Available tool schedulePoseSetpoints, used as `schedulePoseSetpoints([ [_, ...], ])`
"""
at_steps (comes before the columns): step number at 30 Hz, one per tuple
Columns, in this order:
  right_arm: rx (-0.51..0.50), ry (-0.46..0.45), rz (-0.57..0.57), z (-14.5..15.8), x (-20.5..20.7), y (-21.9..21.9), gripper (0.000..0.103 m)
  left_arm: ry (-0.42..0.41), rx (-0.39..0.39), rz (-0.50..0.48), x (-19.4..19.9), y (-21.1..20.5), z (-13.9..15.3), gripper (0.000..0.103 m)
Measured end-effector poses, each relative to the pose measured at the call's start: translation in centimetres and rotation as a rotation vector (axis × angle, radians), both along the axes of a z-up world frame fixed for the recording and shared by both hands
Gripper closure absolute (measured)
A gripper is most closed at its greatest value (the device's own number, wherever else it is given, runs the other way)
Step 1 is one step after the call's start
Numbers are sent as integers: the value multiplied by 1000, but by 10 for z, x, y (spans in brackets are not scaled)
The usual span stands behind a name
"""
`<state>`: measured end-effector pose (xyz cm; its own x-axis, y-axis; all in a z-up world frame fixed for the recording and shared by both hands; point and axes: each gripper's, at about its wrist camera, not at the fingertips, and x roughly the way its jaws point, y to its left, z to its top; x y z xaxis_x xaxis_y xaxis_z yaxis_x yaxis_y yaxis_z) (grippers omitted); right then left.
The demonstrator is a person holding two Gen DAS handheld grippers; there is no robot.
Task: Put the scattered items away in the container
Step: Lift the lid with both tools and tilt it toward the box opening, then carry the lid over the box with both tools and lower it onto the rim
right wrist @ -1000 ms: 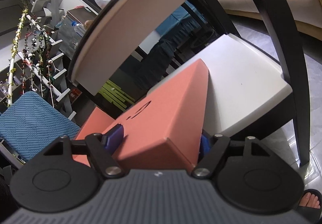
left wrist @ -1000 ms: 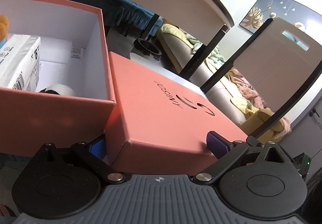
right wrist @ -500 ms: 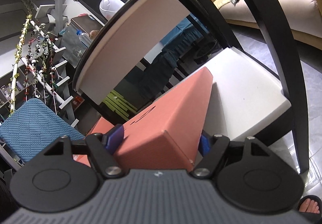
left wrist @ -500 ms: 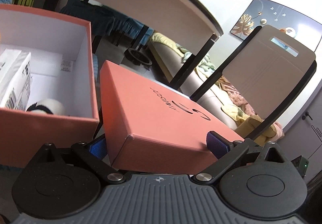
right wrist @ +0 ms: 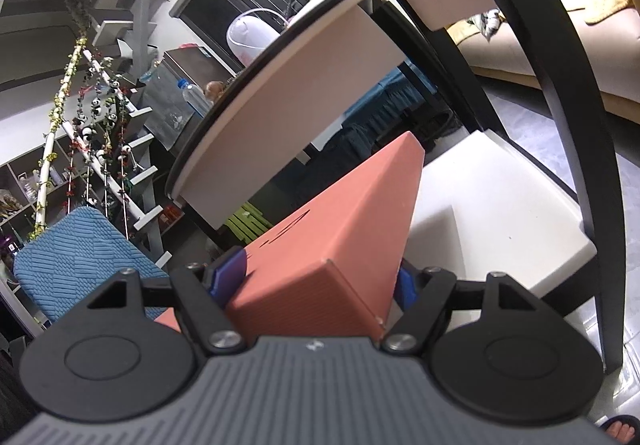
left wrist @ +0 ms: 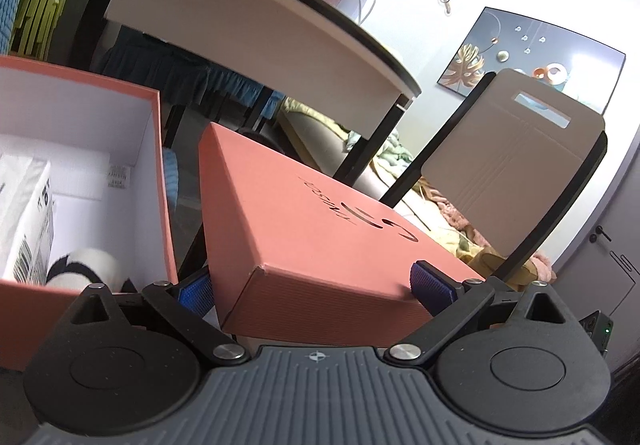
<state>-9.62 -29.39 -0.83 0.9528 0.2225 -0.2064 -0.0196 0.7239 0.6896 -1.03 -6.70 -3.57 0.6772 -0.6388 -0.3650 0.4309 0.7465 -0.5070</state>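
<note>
Both grippers hold a salmon-pink box lid [left wrist: 304,221], tilted and lifted off the chair seat. My left gripper [left wrist: 314,285] is shut on one corner of it, blue pads pressing its sides. My right gripper [right wrist: 316,277] is shut on another corner of the same lid [right wrist: 340,241]. To the left in the left wrist view sits the open salmon-pink box [left wrist: 158,165] with a white inside. It holds a white tissue pack [left wrist: 28,217] and a black-and-white plush item [left wrist: 86,269].
A white chair seat [right wrist: 492,217] lies under the lid, its black frame [right wrist: 560,85] and beige backrest [left wrist: 516,153] close on the right. A round table [left wrist: 256,37] stands overhead behind. A blue cushion [right wrist: 76,257] sits at left, a sofa [right wrist: 540,45] beyond. A person's toes [right wrist: 618,431] show at bottom right.
The lid has risen and drawn away from the open box, which slid left in the left wrist view. Both grippers stayed shut on the lid.
</note>
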Motion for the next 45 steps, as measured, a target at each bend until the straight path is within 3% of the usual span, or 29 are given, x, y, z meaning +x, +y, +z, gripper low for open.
schedulePoseSetpoints([
  [7, -2, -46, 3, 12, 2, 5, 29, -52, -12, 11, -6, 6, 13, 3],
  [27, -16, -116, 105, 34, 30, 45, 29, -97, -36, 86, -18, 55, 32, 3],
  [45, 4, -92, 235, 32, 81, 103, 29, -67, -31, 203, -27, 120, 30, 3],
])
